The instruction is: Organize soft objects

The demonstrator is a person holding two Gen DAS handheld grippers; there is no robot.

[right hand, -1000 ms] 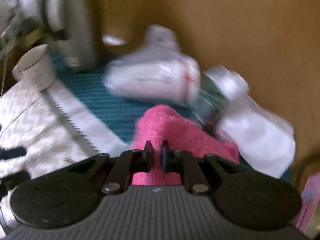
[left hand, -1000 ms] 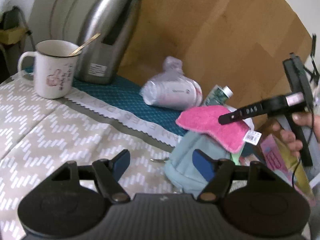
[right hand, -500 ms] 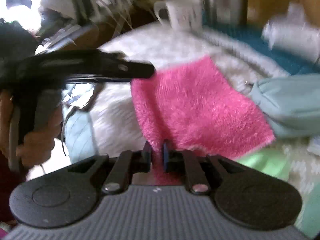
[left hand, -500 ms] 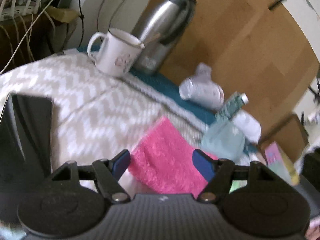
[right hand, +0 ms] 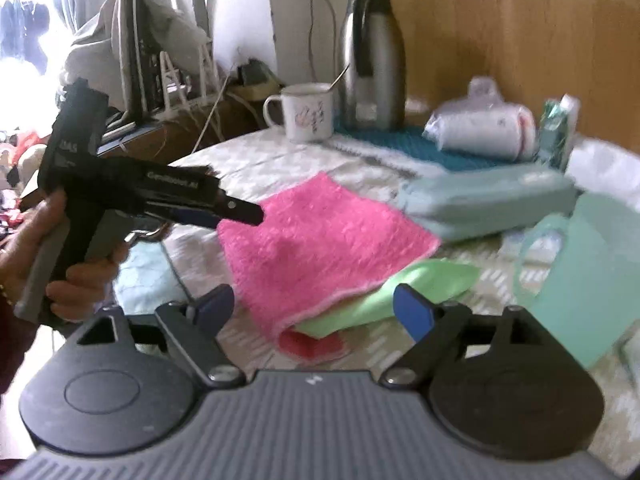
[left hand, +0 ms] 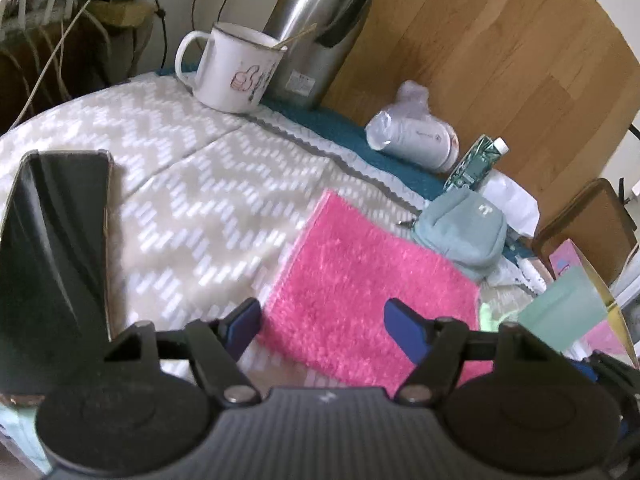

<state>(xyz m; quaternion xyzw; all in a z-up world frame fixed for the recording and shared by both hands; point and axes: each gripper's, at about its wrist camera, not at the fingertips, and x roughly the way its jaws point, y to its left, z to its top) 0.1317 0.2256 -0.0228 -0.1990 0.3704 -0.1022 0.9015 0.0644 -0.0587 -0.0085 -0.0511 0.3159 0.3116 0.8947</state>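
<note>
A fluffy pink square cloth (left hand: 368, 304) lies flat on the desk's beige chevron cover (left hand: 192, 208), between the spread blue fingertips of the left tool (left hand: 322, 326); a pale blue fabric pouch (left hand: 464, 232) sits just beyond; a white mug (left hand: 232, 68) stands beside a steel flask (left hand: 320, 28).

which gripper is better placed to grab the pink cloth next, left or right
Left, probably. The left gripper is open with the pink cloth directly between its fingers. The right gripper is open too, but faces the cloth's corner stacked on the green cloth.

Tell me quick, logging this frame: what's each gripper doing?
Left gripper: open, holding nothing, over the pink cloth.
Right gripper: open, holding nothing.
</note>
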